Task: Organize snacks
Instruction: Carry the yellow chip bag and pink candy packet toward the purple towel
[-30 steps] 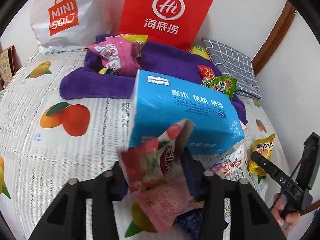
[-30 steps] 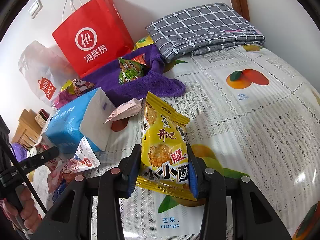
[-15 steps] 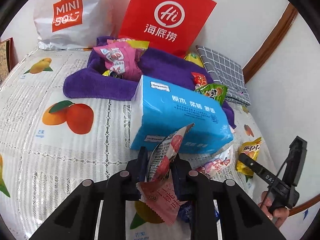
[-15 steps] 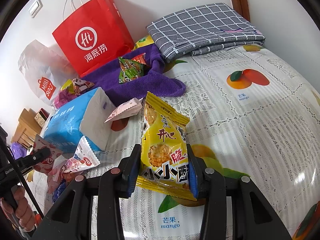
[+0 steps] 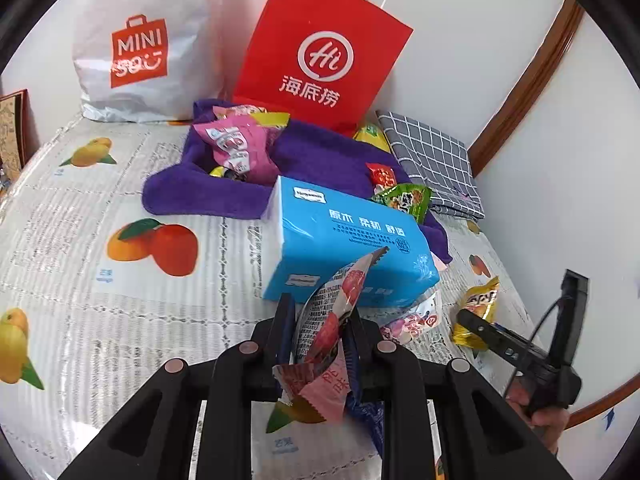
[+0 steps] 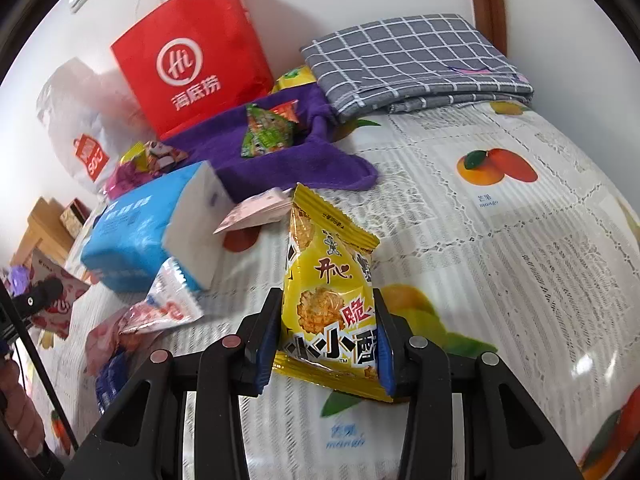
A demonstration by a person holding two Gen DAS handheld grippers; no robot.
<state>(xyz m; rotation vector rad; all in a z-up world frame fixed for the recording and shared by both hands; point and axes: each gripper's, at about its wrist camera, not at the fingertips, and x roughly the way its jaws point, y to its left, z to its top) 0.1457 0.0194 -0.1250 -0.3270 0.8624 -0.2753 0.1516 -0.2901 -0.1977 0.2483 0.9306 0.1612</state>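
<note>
My left gripper [image 5: 322, 316] is shut on a pink and red snack packet [image 5: 334, 332], which stands crumpled between the pads above the tablecloth. In the right wrist view my right gripper [image 6: 326, 312] is shut on a yellow snack packet [image 6: 326, 280], held upright. The same yellow packet [image 5: 478, 308] and the right gripper [image 5: 466, 316] show at the right of the left wrist view. More loose packets [image 6: 160, 312] lie by a blue tissue pack [image 5: 344, 248]. A purple towel [image 5: 320, 156] behind it holds pink packets [image 5: 236, 148] and a green packet [image 6: 268, 134].
A red paper bag [image 5: 320, 56] and a white plastic bag [image 5: 148, 44] stand against the wall. A folded grey checked cloth [image 6: 408, 56] lies at the back right. A fruit-print tablecloth [image 6: 500, 240] covers the surface. A hand [image 5: 544, 420] holds the right gripper's handle.
The left gripper has closed on the pink and red packet, squeezing it narrow, and lifted it back from the tissue pack. The right gripper and yellow packet have stayed put.
</note>
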